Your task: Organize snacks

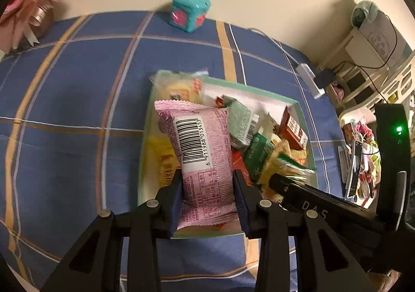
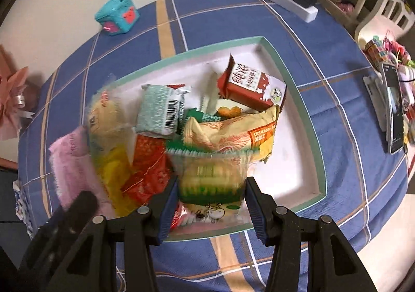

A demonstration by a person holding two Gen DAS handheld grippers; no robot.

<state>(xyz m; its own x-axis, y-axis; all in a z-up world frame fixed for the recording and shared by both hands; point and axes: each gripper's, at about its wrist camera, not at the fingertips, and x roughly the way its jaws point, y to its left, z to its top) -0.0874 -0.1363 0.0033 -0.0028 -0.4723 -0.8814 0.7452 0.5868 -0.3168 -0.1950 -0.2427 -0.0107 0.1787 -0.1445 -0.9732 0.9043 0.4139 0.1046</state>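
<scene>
Through my left wrist camera, my left gripper (image 1: pixel 207 188) has its jaws pinched on the lower part of a pink snack packet (image 1: pixel 201 152), barcode side up, held over the near left part of the green-rimmed tray (image 1: pixel 298 105). The tray sits on a counter under a blue checked cloth (image 1: pixel 77 110) and is crowded with wrapped snacks. At right my other gripper reaches into the tray with a green-edged packet (image 1: pixel 285 165). A teal cube (image 1: pixel 190 12) stands at the far edge of the counter, well apart from the tray.

Through my right wrist camera, my right gripper (image 2: pixel 211 201) has its jaws pressed on a clear packet with green bands (image 2: pixel 211 180), motion-blurred, over the near side of the tray (image 2: pixel 308 115). Beyond it lie a beige packet (image 2: pixel 233 134), a pale green one (image 2: pixel 158 110) and a brown milk carton (image 2: pixel 249 84). The pink packet (image 2: pixel 72 162) shows at left over the tray's edge, with my left gripper's dark finger below it. A white power strip (image 2: pixel 293 4) lies far right.
</scene>
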